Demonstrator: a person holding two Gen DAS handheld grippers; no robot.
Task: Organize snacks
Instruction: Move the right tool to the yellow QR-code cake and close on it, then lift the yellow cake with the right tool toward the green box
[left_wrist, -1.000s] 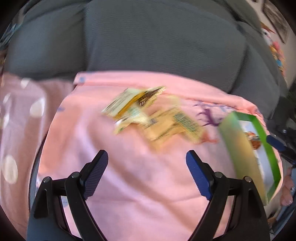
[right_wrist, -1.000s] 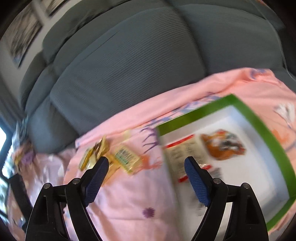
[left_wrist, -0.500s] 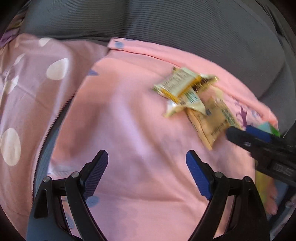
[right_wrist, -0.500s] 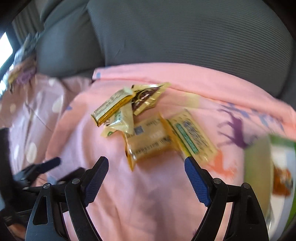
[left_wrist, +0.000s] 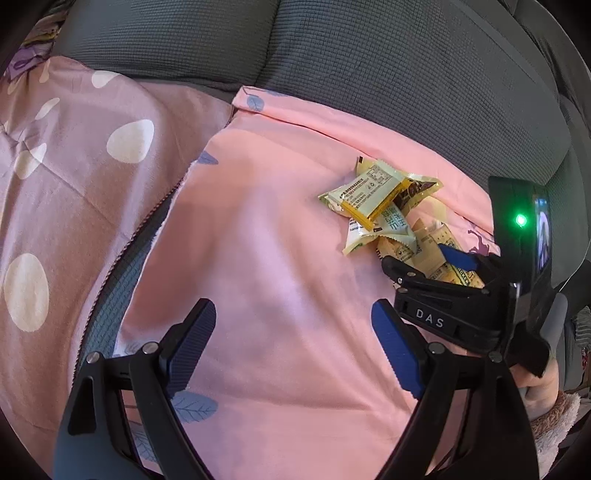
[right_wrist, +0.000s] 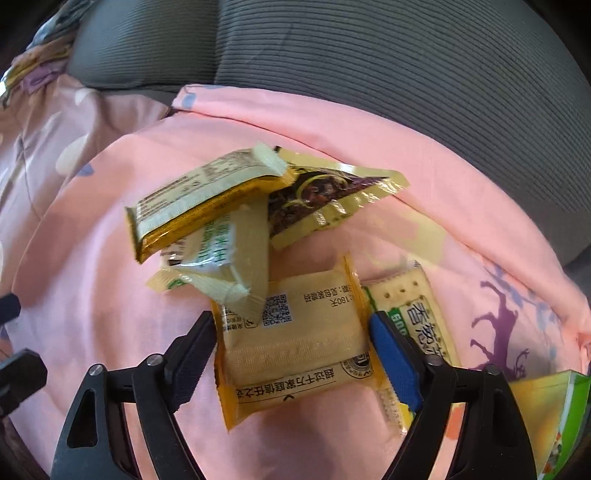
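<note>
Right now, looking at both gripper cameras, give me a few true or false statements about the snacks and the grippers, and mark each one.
1. The right gripper has its jaws around a tan snack packet. True; they have just been closing on it.
2. The left gripper holds a packet. False: nothing is between its open jaws.
3. The snack pile lies on a pink cloth. True.
4. The gold-edged packet lies apart from the others. False: it rests on top of them.

Right gripper (right_wrist: 291, 354) dropped from beside green box onto snack pile; jaws closing around tan packet (right_wrist: 295, 343).
</note>
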